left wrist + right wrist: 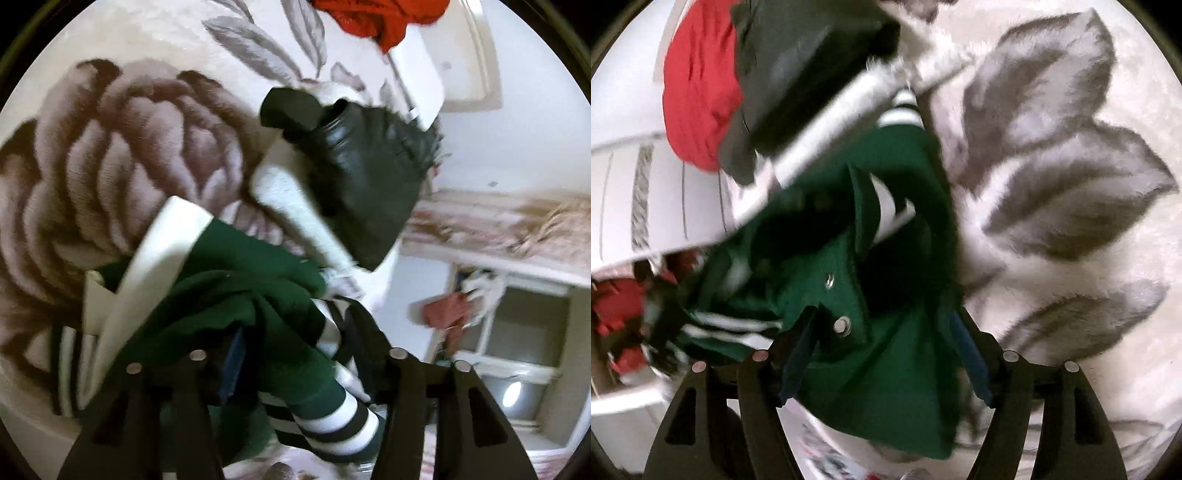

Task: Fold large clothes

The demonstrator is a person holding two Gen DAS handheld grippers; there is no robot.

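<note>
Your green jacket (886,236) hangs bunched between the two grippers, lifted above the flower-patterned blanket (110,155) rather than spread flat on it. Its white sleeve (147,266) and striped cuff (332,417) trail loose in the left wrist view, and a snap button (841,325) sits just beside the right gripper's near finger.

The main risk, as I judge it, is that the jacket drops in a heap. The left gripper (295,354) stands partly open with green cloth bulging between its fingers; its pads do not look pressed on the fabric, though blur makes that hard to confirm. The right gripper (886,354) stands wide open, with the jacket's front panel draped through the gap and no clear pinch on it. If neither side holds, the weight of the sleeves will likely pull the cloth off unevenly, and it could land twisted, with a sleeve tucked beneath the body.

A second risk: the black garment with the fuzzy white lining (354,177) lies touching or nearly touching the jacket's far edge, and the red cloth (698,92) lies just behind it. A dragged sleeve could catch either one and pull it along into your fold.
</note>
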